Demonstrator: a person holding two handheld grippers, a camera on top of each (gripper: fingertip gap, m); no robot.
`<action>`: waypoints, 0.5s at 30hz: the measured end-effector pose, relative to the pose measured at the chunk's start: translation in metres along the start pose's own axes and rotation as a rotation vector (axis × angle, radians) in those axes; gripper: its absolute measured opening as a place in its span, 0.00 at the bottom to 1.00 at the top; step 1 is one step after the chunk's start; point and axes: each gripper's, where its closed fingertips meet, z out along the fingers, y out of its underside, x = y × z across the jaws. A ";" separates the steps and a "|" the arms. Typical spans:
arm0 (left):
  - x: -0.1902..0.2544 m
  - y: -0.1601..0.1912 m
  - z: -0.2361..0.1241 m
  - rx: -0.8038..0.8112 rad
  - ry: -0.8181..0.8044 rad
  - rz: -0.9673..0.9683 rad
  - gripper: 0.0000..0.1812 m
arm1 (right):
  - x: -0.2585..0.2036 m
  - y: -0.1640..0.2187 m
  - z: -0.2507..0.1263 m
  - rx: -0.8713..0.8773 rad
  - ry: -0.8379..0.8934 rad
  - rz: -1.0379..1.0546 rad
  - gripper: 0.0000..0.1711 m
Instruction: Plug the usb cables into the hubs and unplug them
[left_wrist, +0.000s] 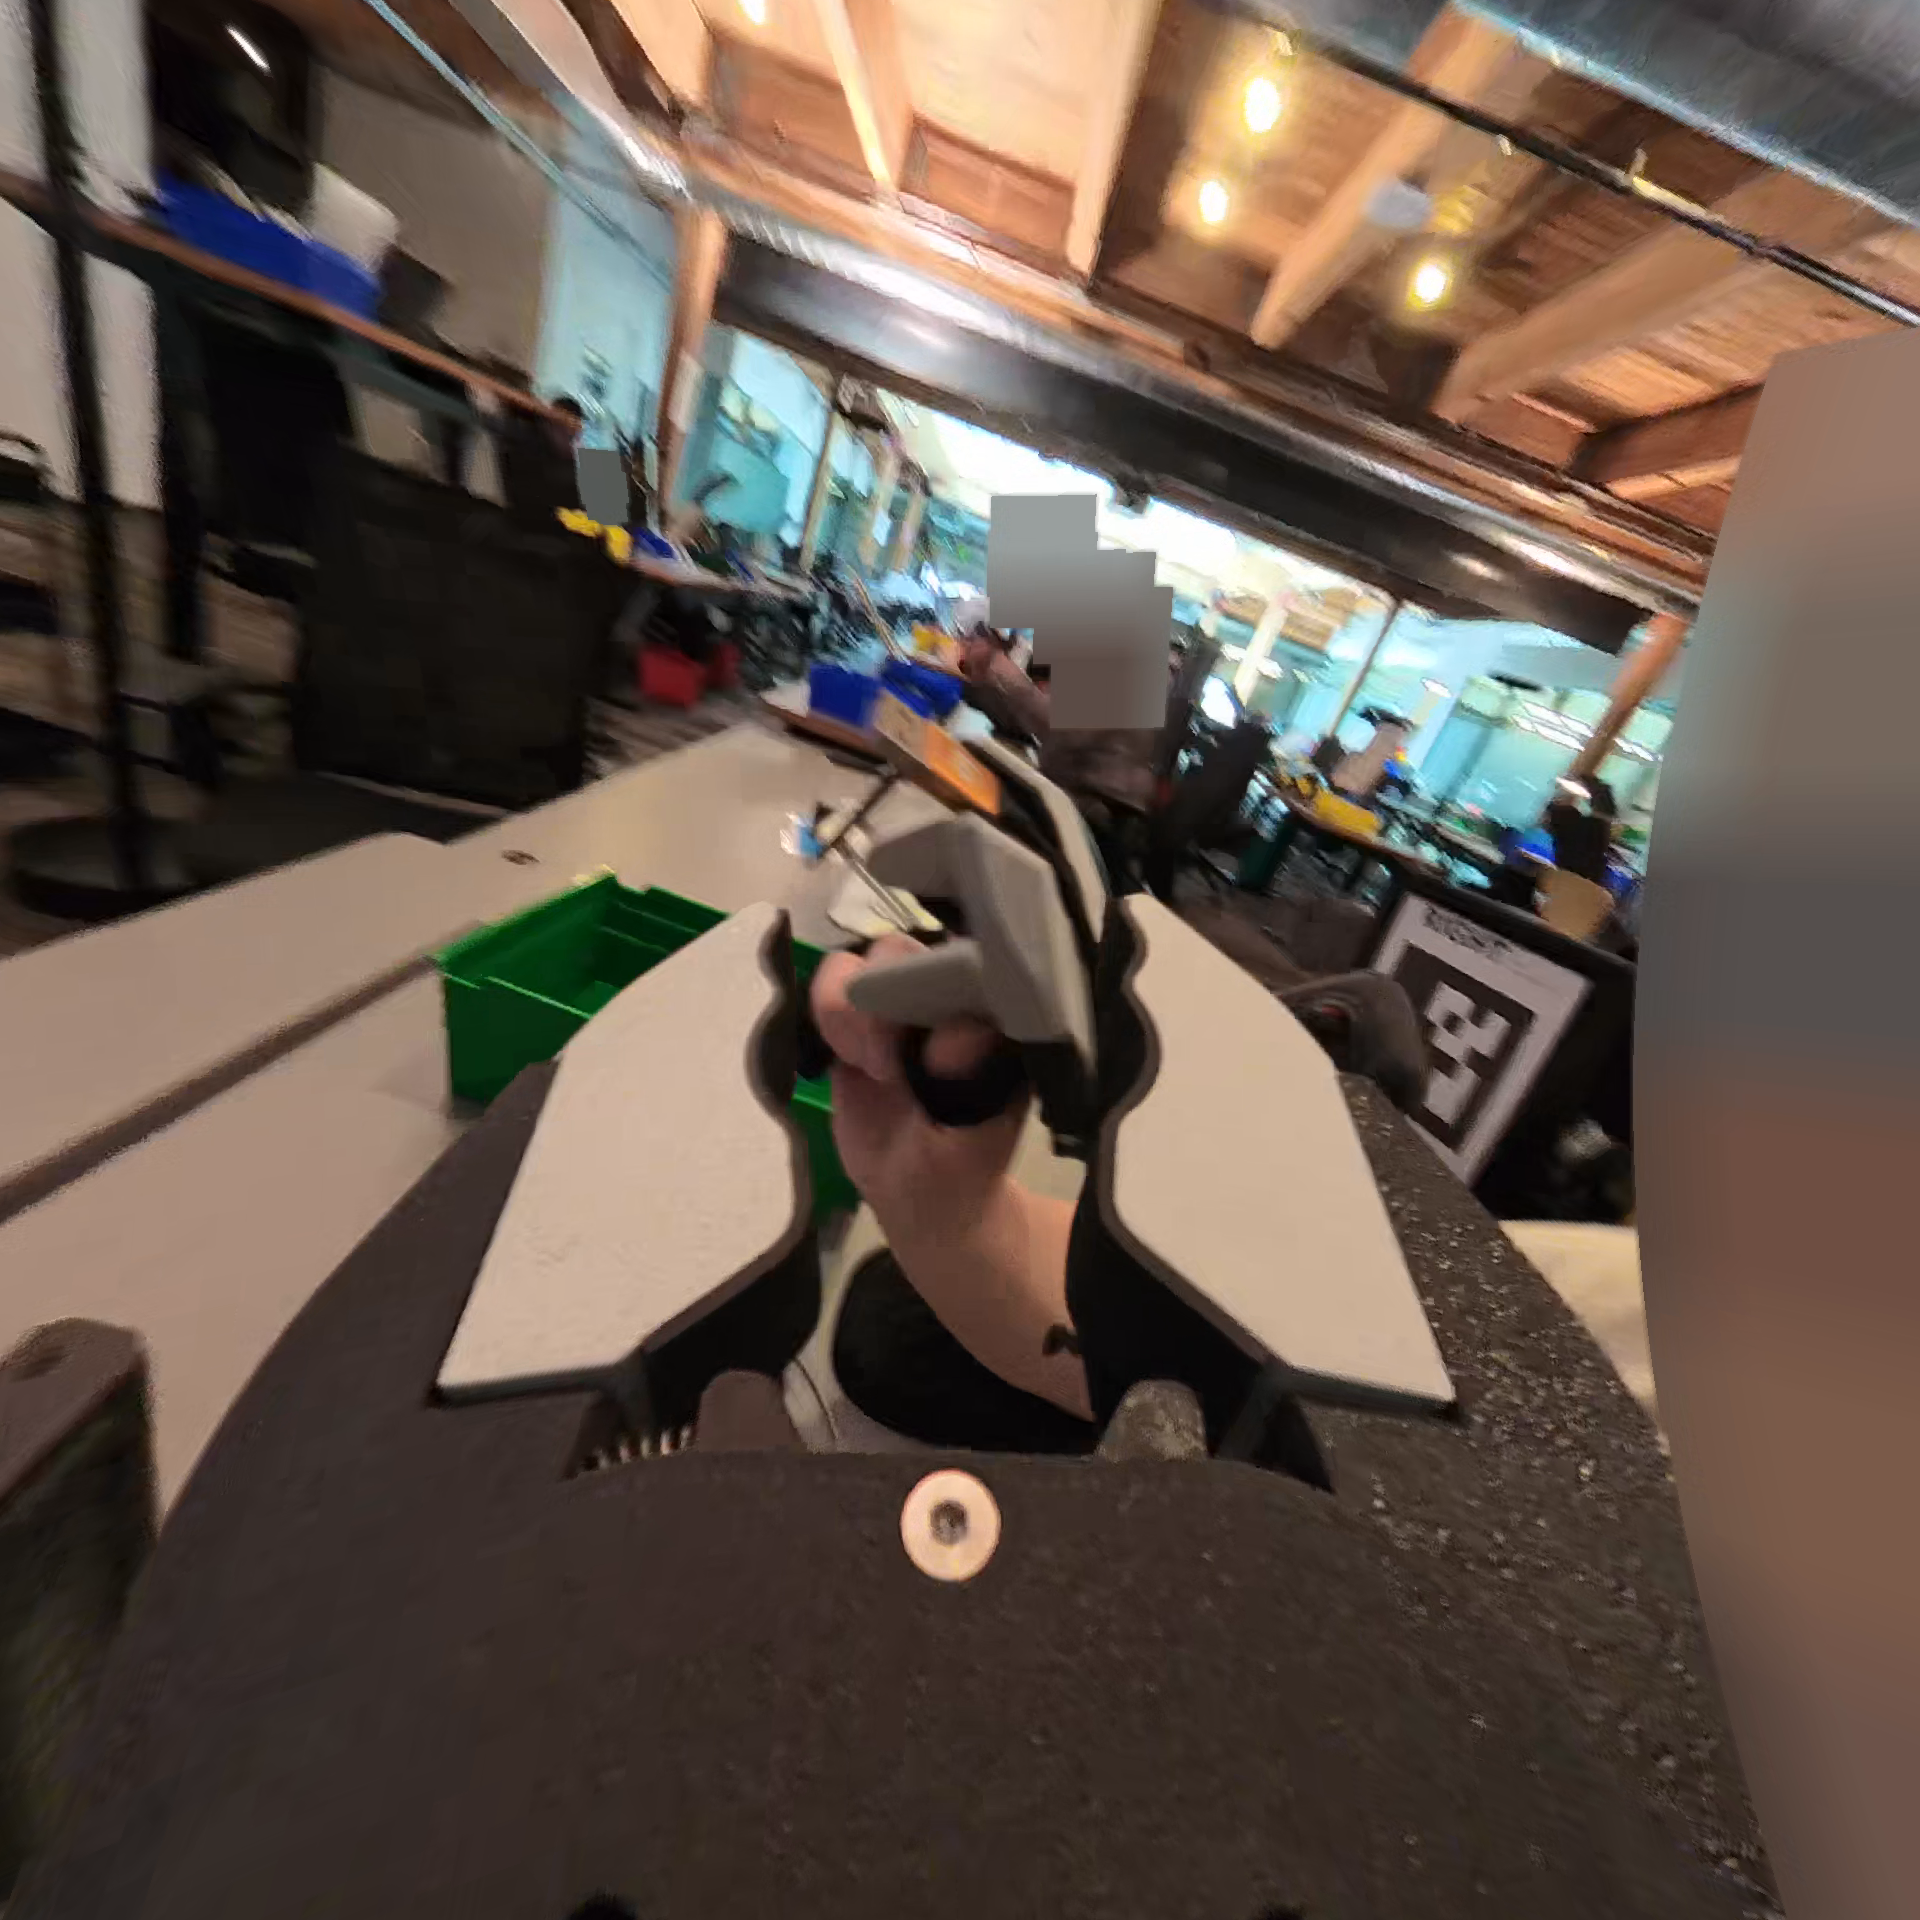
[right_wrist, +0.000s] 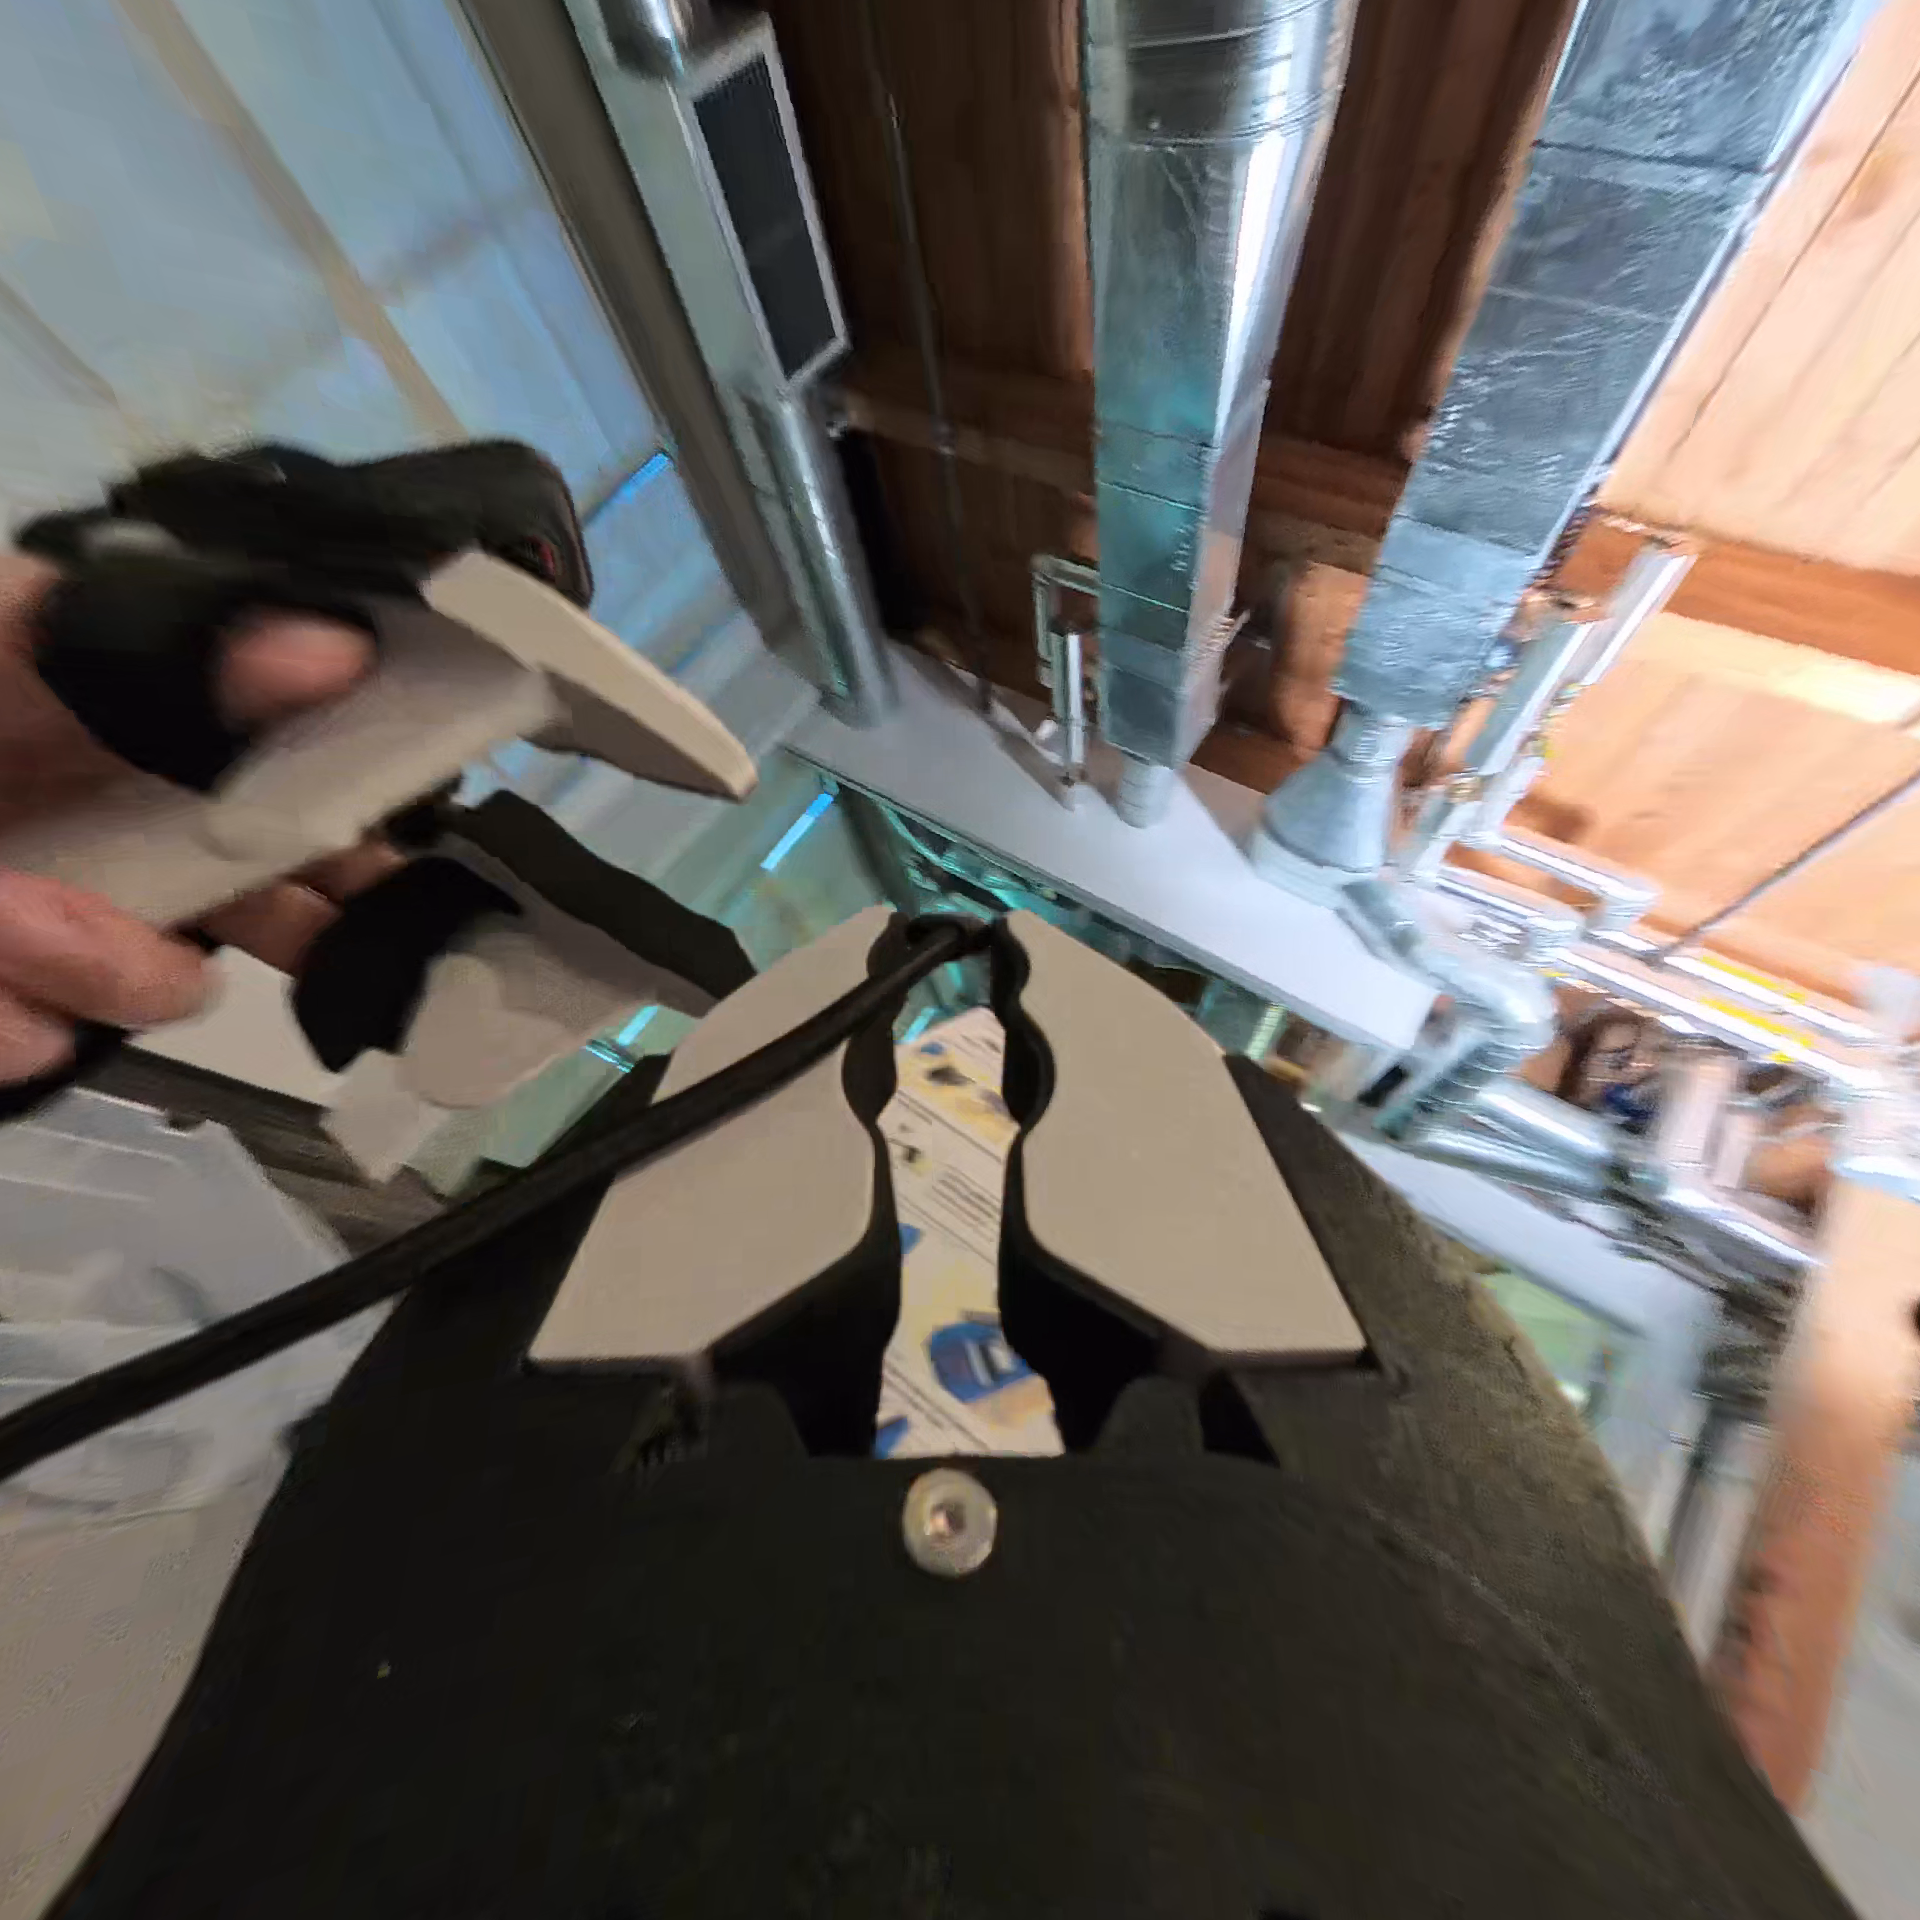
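One black cable (right_wrist: 582, 1174) is pinched at the tips of the right gripper (right_wrist: 940, 935), raised toward the ceiling ducts. The left gripper (left_wrist: 951, 940) gapes wide, holding nothing, above one green bin (left_wrist: 540, 971) on the table (left_wrist: 208, 1039).

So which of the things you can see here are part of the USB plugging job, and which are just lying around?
Part of the job:
- black cable, pinched at the tips of the right gripper
- left gripper, open, holding nothing

Just lying about:
- green bin on the white table
- black and white marker board
- blue bins far behind

No hub shows in either view.
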 end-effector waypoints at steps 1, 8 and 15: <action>-0.006 -0.007 -0.006 0.045 -0.020 -0.001 0.28 | -0.006 -0.005 0.000 0.019 -0.051 0.043 0.09; 0.017 -0.006 -0.011 0.004 0.268 -0.173 0.17 | -0.038 -0.016 0.001 0.054 -0.318 0.241 0.09; 0.007 -0.001 -0.008 -0.017 0.215 -0.092 0.06 | -0.040 -0.013 -0.001 0.065 -0.391 0.322 0.09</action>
